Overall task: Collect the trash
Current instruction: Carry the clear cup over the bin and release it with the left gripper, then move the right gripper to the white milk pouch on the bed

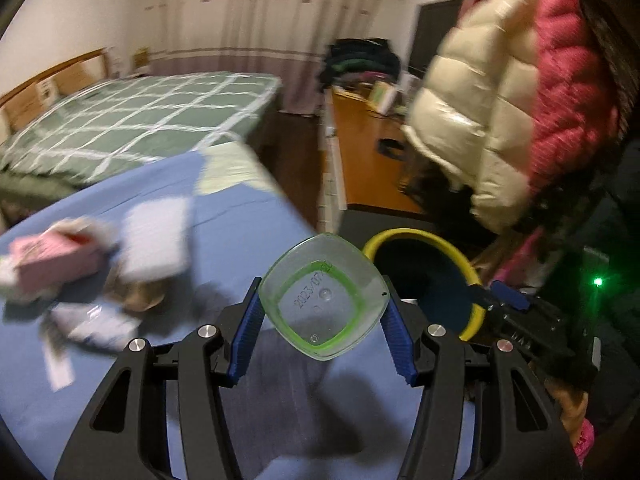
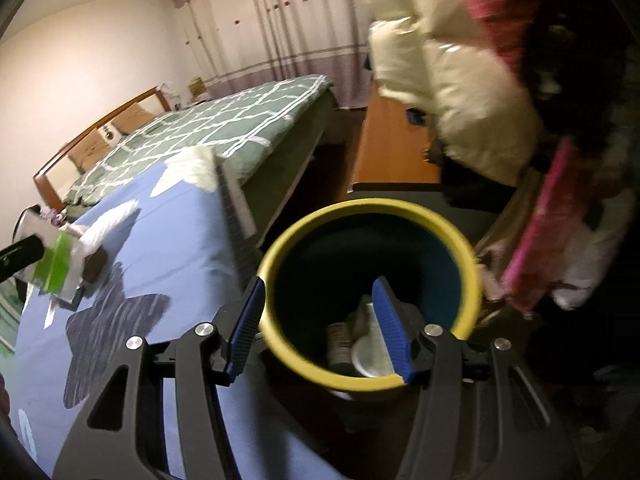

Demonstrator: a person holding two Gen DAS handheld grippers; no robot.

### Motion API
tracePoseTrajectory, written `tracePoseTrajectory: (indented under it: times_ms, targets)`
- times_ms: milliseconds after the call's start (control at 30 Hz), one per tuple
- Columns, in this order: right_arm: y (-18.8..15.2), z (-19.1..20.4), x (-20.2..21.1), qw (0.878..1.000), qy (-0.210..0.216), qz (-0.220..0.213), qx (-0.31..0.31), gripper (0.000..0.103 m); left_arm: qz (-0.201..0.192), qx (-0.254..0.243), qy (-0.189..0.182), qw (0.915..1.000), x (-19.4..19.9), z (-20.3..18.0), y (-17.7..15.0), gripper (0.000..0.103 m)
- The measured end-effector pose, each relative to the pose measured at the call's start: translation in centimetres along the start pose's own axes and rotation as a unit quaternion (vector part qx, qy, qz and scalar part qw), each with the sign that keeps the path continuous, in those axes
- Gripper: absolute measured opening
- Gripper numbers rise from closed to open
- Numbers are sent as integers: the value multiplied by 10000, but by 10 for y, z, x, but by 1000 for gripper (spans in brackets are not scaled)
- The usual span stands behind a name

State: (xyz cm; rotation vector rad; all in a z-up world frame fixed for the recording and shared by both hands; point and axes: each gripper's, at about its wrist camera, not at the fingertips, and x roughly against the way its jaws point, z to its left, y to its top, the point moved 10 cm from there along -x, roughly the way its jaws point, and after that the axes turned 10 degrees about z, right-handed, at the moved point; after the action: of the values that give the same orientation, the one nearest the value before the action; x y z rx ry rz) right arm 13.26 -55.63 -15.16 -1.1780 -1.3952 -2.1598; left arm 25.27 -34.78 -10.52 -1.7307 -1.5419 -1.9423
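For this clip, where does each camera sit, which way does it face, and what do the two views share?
Left wrist: on the left tongs, looking down over the blue bed; they grip a clear cup beside the yellow-rimmed bin. The right tongs and a hand show at right.
Right wrist: on the right tongs, looking into the bin; its fingers straddle the near rim. The left tongs, with the cup, show at far left.
Shared: bin, blue bed, green checked bed, puffy jacket.
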Motion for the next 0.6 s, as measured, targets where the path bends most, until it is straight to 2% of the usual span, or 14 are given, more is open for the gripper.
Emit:
tracePoseTrajectory:
  times_ms: [133,267,533,567,600]
  targets:
    - [-4,-24,6,9999,-97,19,-111,54,252,-343,-348,9985,-36,-52,17,56]
    - [-12,-44,2,9995,-168,139,-231,54,505,-647,-506,9953,-75,-98,31,56]
    - [-19,-75,-6,9982,-285,282,-436,54,953,-685,-636,9910,-140,-135,35,56]
    - [-19,-77,-7,9981,-291,291,-458,55,1022,-668,-657,9903,-146,-136,33,56]
    - [-20,-78,-7,9980,-301,287,-470,57,1083,-656,-658,9898,-152,-137,32,67]
